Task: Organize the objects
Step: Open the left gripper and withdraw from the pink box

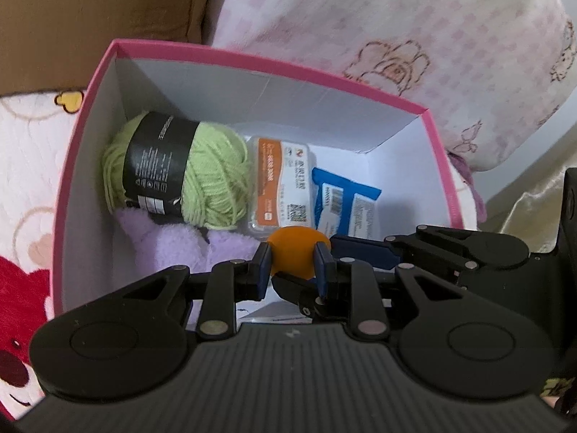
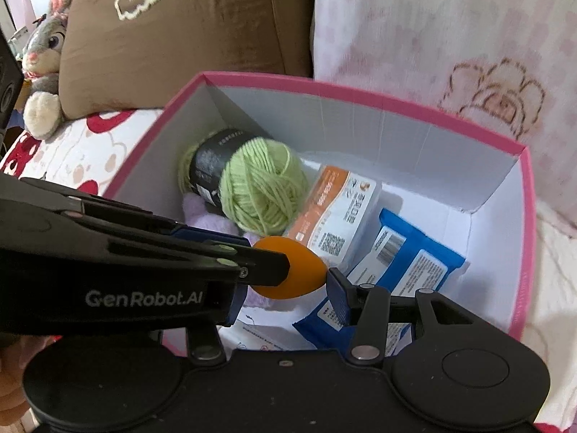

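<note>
A pink box (image 1: pixel 86 101) with white inner walls (image 2: pixel 360 115) stands on the bed. In it lie a green yarn ball (image 1: pixel 212 176) (image 2: pixel 259 187), a purple cloth (image 1: pixel 169 249), an orange-and-white packet (image 1: pixel 285 184) (image 2: pixel 342 209) and a blue packet (image 1: pixel 346 198) (image 2: pixel 414 249). An orange egg-shaped sponge (image 1: pixel 294 252) (image 2: pixel 292 270) hangs over the box. My left gripper (image 1: pixel 293 265) is shut on it. My right gripper (image 2: pixel 285 288) comes in from the right, and its fingers (image 2: pixel 337 292) sit around the same sponge.
A brown pillow (image 2: pixel 180 29) and a pink floral pillow (image 1: pixel 396 36) (image 2: pixel 450 36) lean behind the box. A grey plush rabbit (image 2: pixel 43 54) sits at the far left. The bedspread (image 1: pixel 25 180) has red bear prints.
</note>
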